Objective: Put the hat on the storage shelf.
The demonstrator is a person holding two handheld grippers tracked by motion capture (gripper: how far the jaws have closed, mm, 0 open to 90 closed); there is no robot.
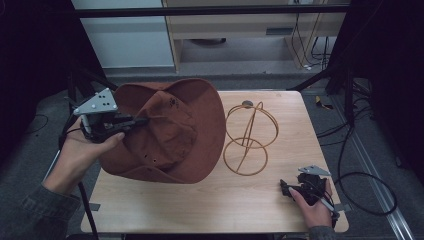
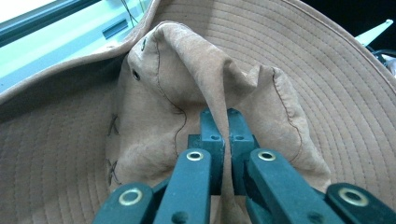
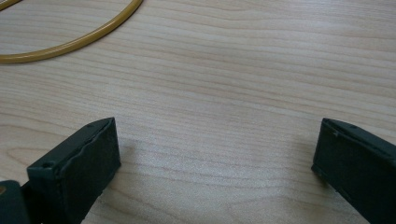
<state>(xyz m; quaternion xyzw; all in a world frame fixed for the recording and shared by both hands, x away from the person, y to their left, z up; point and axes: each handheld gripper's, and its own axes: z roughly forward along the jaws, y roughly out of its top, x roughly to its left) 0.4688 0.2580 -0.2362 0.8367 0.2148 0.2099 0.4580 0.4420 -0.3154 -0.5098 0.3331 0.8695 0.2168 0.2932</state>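
Note:
A brown wide-brimmed hat (image 1: 170,132) is held tilted above the left half of the wooden table (image 1: 260,200). My left gripper (image 1: 137,121) is shut on a fold of the hat's crown; in the left gripper view the jaws pinch that fold (image 2: 223,128) of the hat (image 2: 299,60). A gold wire hat stand (image 1: 248,137) is upright on the table right of the hat. My right gripper (image 1: 287,189) rests low at the table's front right, open, with bare wood between its jaws (image 3: 215,154). The stand's base ring (image 3: 70,44) curves across the top left of the right gripper view.
Black cables (image 1: 360,175) trail on the floor right of the table. A pale cabinet (image 1: 240,25) and a dark frame bar stand behind the table. Bare wood lies along the table's front between the two hands.

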